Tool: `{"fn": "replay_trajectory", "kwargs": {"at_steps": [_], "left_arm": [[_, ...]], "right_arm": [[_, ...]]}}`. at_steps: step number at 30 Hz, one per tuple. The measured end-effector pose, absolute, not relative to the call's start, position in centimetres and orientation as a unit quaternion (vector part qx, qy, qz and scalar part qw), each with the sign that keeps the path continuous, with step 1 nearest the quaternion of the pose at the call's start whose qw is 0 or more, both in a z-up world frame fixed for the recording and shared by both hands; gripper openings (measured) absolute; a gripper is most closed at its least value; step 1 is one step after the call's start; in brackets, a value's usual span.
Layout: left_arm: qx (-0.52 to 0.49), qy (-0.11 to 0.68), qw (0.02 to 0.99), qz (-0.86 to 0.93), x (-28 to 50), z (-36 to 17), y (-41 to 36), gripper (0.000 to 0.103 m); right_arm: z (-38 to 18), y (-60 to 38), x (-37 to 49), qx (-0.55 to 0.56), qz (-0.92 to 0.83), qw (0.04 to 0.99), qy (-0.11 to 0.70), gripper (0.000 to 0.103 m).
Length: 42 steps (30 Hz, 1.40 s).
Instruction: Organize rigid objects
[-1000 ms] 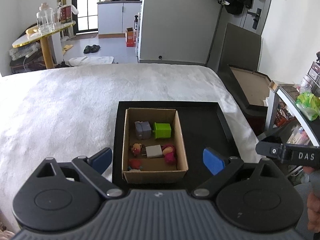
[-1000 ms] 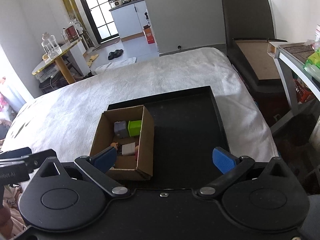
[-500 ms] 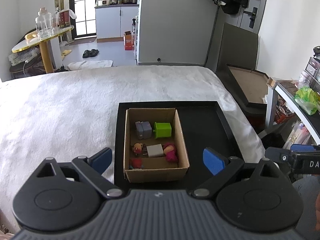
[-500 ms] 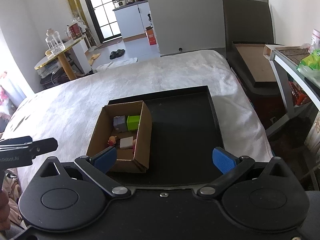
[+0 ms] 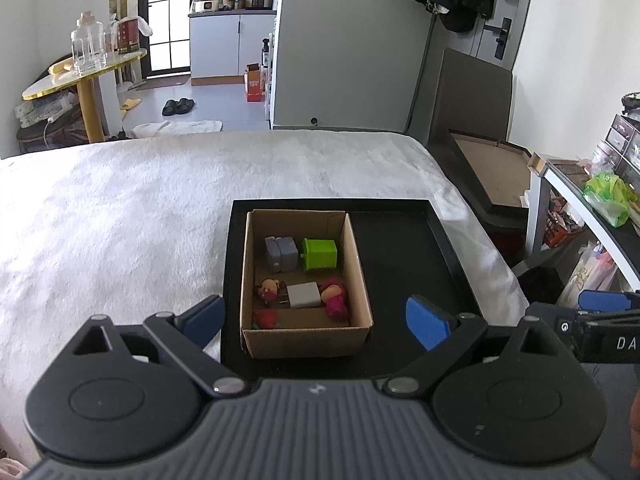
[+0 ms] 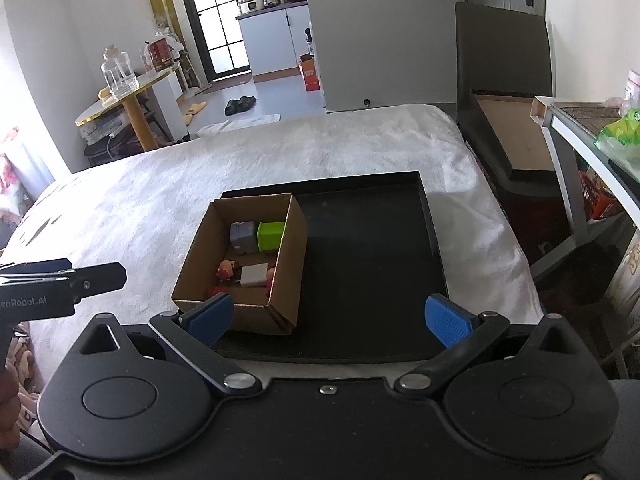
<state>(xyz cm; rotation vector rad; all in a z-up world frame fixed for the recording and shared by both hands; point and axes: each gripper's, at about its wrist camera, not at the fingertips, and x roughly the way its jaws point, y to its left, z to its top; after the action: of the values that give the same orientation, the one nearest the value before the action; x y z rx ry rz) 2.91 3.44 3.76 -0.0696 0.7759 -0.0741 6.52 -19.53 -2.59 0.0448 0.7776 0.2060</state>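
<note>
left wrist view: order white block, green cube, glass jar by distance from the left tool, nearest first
From the left tool:
1. White block, near end of the cardboard box.
2. Green cube, far right corner of the box.
3. Glass jar, on the round table, far left.

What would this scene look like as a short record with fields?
Surface: white blanket
Tray: black tray lying on the blanket
Box: open cardboard box in the tray's left half
Box contents: green block, grey block, white block, small toy figures
Tray's right half: bare
Left tool: open, holding nothing
Right tool: open, holding nothing
</note>
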Motion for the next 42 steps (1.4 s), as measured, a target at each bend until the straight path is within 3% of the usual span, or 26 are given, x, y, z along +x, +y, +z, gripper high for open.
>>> {"fn": "replay_trajectory", "kwargs": {"at_steps": [42], "left_arm": [[-0.034,0.381,0.923,-0.041,2.77,3.02,3.04,0.097]], "right_arm": [[-2.25,-18.89,5.84,0.002,0.106,0.926,0.362,0.103]]}}
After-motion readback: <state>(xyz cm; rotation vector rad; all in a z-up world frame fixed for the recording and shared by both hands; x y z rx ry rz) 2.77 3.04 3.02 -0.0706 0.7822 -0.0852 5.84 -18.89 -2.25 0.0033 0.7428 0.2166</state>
